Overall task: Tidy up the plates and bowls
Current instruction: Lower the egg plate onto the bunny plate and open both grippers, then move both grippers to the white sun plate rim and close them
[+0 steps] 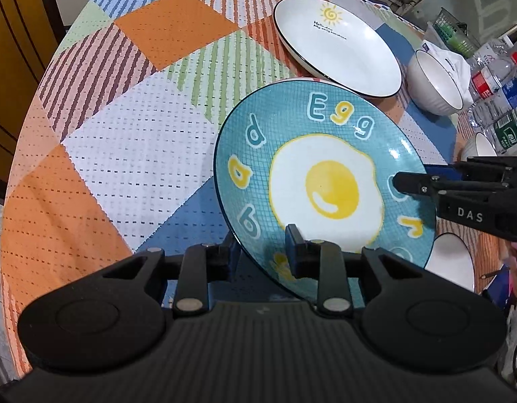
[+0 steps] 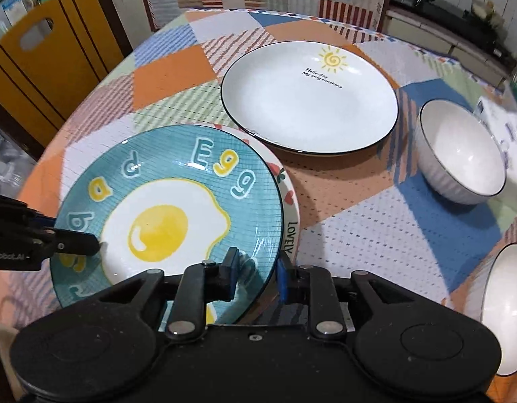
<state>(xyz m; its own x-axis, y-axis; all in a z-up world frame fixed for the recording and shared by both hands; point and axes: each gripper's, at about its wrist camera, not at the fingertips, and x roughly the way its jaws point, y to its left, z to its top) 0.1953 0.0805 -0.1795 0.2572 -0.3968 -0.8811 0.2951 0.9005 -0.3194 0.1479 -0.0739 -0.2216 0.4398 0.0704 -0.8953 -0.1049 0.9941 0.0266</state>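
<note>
A blue plate (image 1: 325, 154) (image 2: 164, 194) with a fried egg and letters painted on it is tilted up over a white plate (image 2: 291, 213) with red hearts and the word LOVELY on its rim. My left gripper (image 1: 260, 250) (image 2: 73, 233) is shut on the egg plate's near rim, one finger on top and one underneath. My right gripper (image 2: 256, 263) (image 1: 413, 176) straddles the opposite rim with its pads slightly apart, not pressing. A large white plate (image 1: 335, 43) (image 2: 308, 97) with a yellow sun lies further back.
A white ribbed bowl (image 1: 436, 80) (image 2: 460, 154) stands right of the sun plate. Another white bowl (image 2: 507, 309) (image 1: 453, 265) sits at the near right. Plastic bottles (image 1: 500, 100) crowd the table's right edge. The round table carries a patchwork cloth (image 1: 124, 134). A yellow cabinet (image 2: 40, 63) stands at the left.
</note>
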